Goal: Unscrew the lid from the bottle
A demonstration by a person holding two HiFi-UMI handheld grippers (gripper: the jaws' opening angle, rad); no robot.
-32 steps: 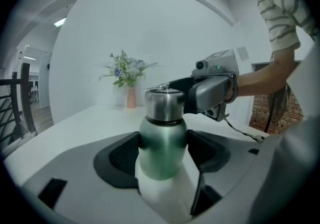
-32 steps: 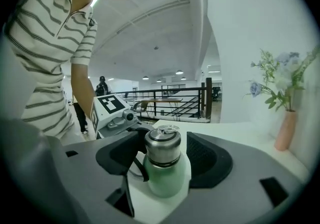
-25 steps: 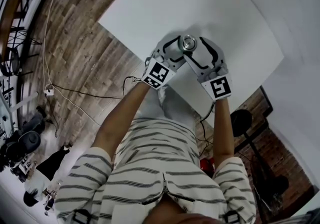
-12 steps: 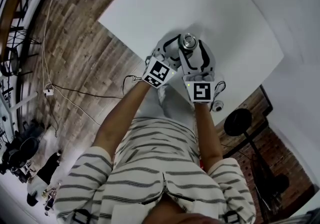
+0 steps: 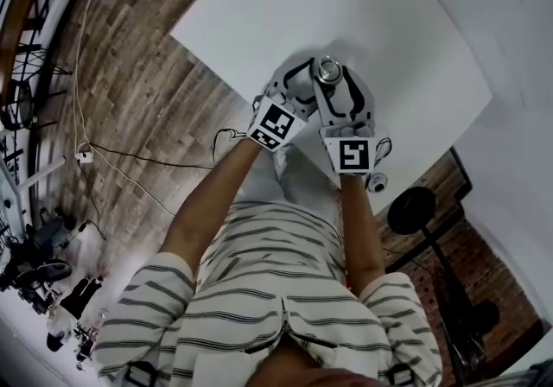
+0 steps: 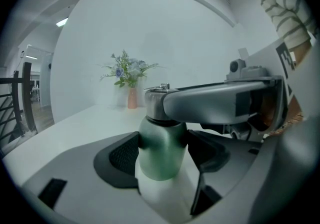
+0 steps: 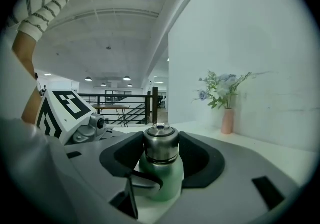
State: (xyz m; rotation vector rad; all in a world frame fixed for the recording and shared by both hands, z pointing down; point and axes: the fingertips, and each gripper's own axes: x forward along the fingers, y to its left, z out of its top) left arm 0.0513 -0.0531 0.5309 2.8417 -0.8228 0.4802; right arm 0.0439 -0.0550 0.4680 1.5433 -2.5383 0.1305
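Nearest in its own view, the left gripper [image 6: 162,149] has its two dark pads [image 6: 122,155] pressed against either side of the green bottle [image 6: 160,160], gripping its rounded body just below the shoulder. The bottle stands upright between them. Above that grip, the right gripper [image 7: 161,149] comes in from the opposite side, and its jaws have just been closing. The steel lid [image 7: 161,144] sits between its pads [image 7: 200,158], which touch it on both flanks, so the jaws are only as far apart as the lid is wide. From the head view the two grippers meet over the lid [image 5: 327,72] above the white table [image 5: 406,40]. Beyond the fingertips, well apart from the bottle, a vase of flowers [image 6: 131,93] stands by the wall.
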